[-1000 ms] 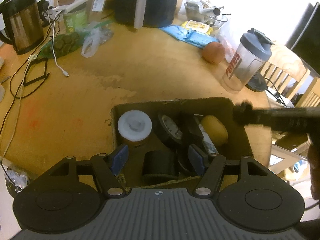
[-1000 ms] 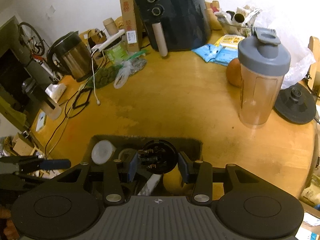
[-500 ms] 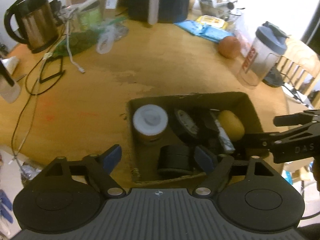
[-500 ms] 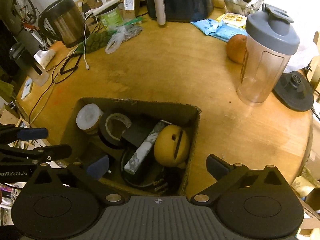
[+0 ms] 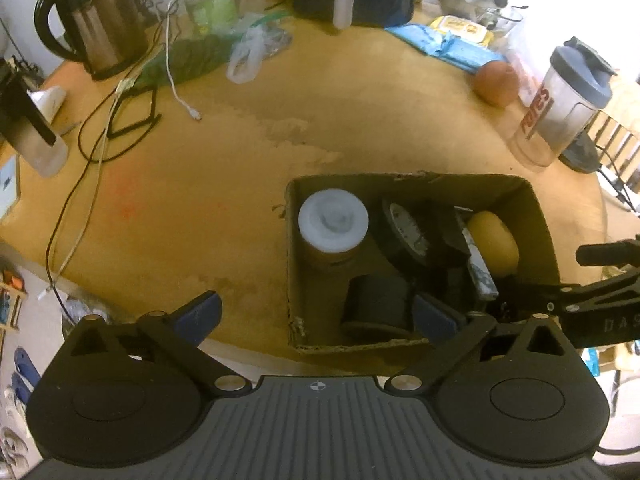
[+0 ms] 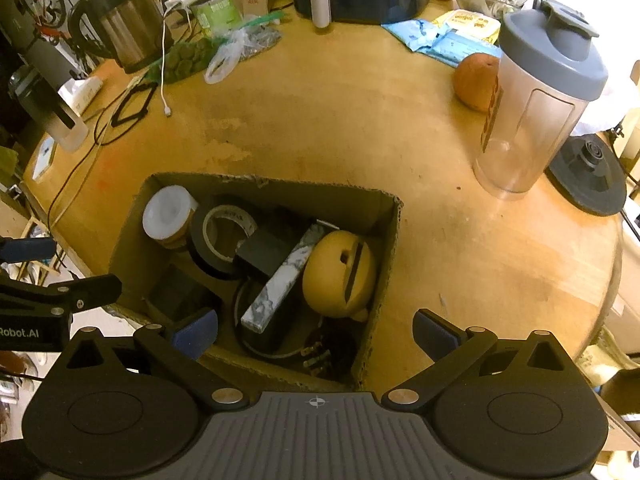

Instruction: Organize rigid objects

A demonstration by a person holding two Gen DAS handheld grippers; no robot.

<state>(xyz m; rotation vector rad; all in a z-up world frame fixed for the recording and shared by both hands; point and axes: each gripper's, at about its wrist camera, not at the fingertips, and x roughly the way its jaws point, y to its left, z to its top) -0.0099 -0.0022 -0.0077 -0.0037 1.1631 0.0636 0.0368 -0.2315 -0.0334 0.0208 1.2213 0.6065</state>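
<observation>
Both tongs spread wide, nothing gripped. Right tongs (image 6: pixel 316 330) hang above the near right end of the box (image 6: pixel 384 248); left tongs (image 5: pixel 316 316) above its near left corner, one pad over the table (image 5: pixel 224 184), the other over the box.

Rigid items are packed in the box, likely to get them off the table: white-lidded jar (image 6: pixel 170 214) upright in the far left corner, tape roll (image 6: pixel 220 236) leaning beside it, black block (image 6: pixel 262 256), marbled bar (image 6: pixel 282 280) slanting across a black ring (image 6: pixel 250 346), yellow round thing (image 6: pixel 340 274) against the right wall, plug (image 6: pixel 320 350) in the near right corner just below the right tongs. A black cylinder (image 5: pixel 378 306) sits near the left tongs' right pad.

Judgement: box looks full; sorting seems close to done. Shaker (image 6: pixel 536 108) and orange (image 6: pixel 476 80) stand well apart from the tongs.
</observation>
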